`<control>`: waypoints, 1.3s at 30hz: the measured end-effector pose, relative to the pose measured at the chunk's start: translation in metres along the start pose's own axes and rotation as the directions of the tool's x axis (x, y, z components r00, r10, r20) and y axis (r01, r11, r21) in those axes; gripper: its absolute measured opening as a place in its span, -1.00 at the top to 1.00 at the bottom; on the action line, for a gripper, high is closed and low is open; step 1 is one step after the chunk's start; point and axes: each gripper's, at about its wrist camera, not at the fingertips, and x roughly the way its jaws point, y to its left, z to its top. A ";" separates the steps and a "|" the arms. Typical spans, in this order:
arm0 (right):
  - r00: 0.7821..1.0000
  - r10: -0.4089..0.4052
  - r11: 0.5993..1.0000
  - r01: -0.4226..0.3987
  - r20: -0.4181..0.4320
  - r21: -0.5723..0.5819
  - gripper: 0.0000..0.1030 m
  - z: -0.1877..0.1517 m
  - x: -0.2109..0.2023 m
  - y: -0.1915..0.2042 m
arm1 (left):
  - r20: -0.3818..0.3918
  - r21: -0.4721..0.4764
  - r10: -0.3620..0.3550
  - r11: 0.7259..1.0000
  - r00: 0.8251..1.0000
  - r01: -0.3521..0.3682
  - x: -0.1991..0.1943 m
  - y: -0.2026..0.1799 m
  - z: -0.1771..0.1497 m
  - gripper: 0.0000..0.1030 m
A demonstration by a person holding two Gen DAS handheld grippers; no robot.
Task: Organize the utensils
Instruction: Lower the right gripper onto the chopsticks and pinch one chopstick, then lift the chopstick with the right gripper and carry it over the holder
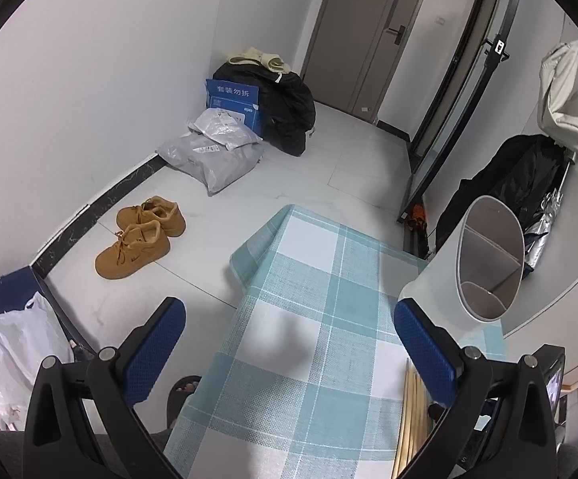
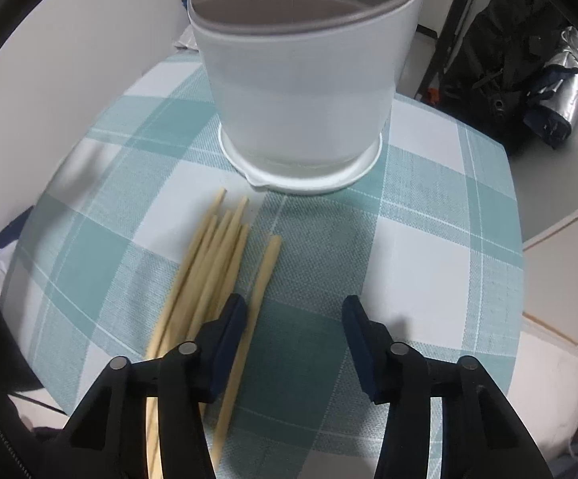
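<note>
Several pale wooden chopsticks (image 2: 213, 275) lie in a loose bundle on the surface (image 2: 428, 247), which is covered by a teal-and-white checked cloth; they sit left of its middle, their tips pointing toward a tall white plastic utensil holder (image 2: 301, 92) near the far edge. One stick lies slightly apart on the bundle's right side. The right gripper (image 2: 293, 339) hangs low just right of the bundle, jaws half-spread with only bare cloth between them; its left finger (image 2: 229, 343) overlaps the outermost stick. Whether it touches is unclear. In the left wrist view, the left gripper (image 1: 289, 351) stands wide apart and empty over the surface's left edge, the holder (image 1: 484, 259) beyond its right finger (image 1: 424, 351).
</note>
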 end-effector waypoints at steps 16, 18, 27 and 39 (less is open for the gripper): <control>0.992 0.120 0.991 -0.122 0.031 0.050 0.89 0.031 0.004 -0.007 | -0.193 0.109 -0.042 0.992 0.980 0.064 0.029 -0.010 -0.025 -0.97; 0.985 0.159 0.981 -0.166 0.072 0.102 0.89 0.028 -0.004 -0.019 | -0.238 0.143 -0.039 0.987 0.970 0.075 0.036 -0.020 -0.036 -0.97; 0.917 0.251 0.896 -0.342 0.310 0.285 0.89 0.007 -0.047 -0.074 | -0.377 0.411 0.052 0.904 0.925 0.117 0.053 -0.075 -0.088 -0.97; 0.849 0.245 0.792 -0.454 0.468 0.408 0.89 -0.011 -0.076 -0.134 | -0.442 0.442 0.113 0.891 0.890 0.107 0.060 -0.076 -0.102 -0.97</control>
